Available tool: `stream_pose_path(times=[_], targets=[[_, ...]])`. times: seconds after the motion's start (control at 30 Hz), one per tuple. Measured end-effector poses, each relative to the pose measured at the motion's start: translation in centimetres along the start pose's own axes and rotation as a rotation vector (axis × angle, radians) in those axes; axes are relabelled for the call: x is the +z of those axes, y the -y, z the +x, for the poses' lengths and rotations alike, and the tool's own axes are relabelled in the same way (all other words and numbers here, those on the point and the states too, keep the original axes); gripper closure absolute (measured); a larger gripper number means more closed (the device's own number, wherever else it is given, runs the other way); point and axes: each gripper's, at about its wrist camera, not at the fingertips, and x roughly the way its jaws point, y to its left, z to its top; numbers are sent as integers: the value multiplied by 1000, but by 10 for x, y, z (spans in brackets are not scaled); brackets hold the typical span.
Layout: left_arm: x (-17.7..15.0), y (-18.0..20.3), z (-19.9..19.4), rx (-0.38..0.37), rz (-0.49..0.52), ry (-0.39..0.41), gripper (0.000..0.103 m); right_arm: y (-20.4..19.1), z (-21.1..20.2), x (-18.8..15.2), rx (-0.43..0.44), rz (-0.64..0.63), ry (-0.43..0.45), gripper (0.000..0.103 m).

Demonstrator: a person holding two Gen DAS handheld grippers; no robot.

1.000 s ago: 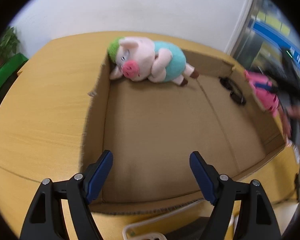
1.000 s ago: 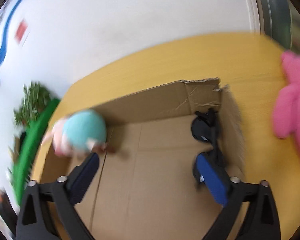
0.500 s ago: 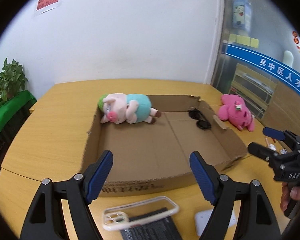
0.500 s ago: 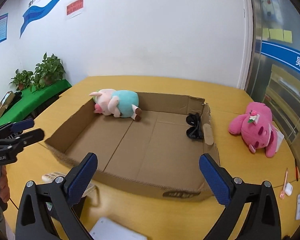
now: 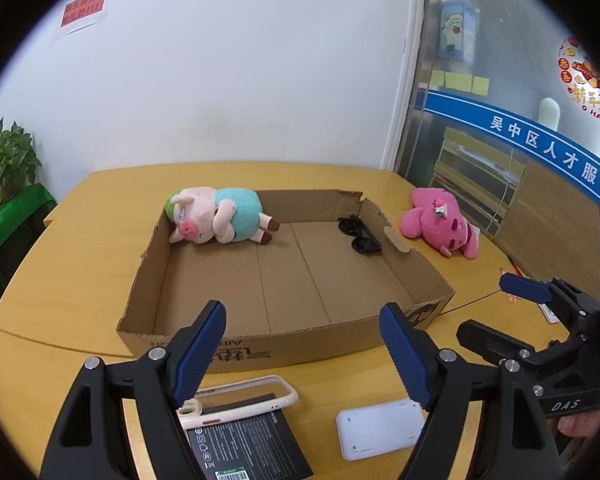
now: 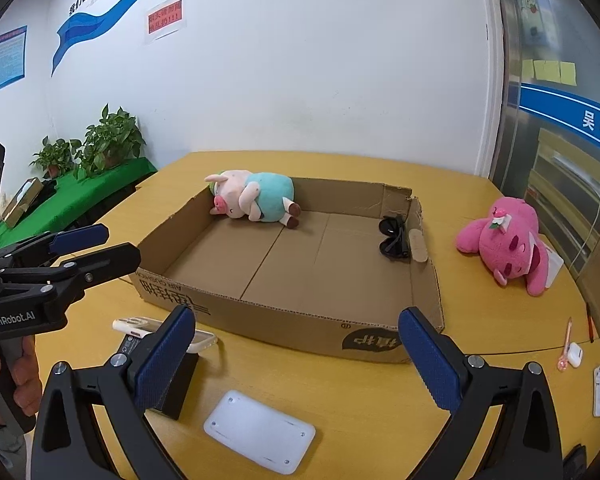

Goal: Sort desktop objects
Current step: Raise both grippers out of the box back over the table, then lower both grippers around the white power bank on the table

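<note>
Pig plush (image 5: 220, 220) and sunglasses (image 5: 359, 234) already in cardboard box (image 5: 284, 344). Pink plush (image 5: 440, 226), phone case (image 5: 240, 398), black booklet (image 5: 244, 448), white pad (image 5: 380, 428) left on counter (image 5: 72, 264). Left tool (image 5: 304, 352) wide, empty; right tool (image 6: 296, 360) wide, empty.

Even, bright indoor light; both views sharp, without motion blur. Soft shadows on the worktop (image 5: 80, 272). Fisheye bending and black vignetting mark the edges.

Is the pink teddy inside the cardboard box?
No, the pink teddy lies on the table outside the cardboard box, beyond its right wall.
</note>
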Motion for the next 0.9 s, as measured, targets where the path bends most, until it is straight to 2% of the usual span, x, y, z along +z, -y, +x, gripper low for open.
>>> stream_pose_path(times=[0.23,0.43,0.8,0.9], targets=[[-10,-9,0,10,-65,-30,24,-3,-10,-3,-16,-18,16,0],[-11,-3,-8,4,-42,-15,24,0,-13,-5,-17,-7,16,0],[-14,4,1,-49,-47,-49,24,0,-16,-9,-26,-19,4,0],[-18,7,6,-78,-44,-74,24,4,-13,-14,-1,-14,-11,0]])
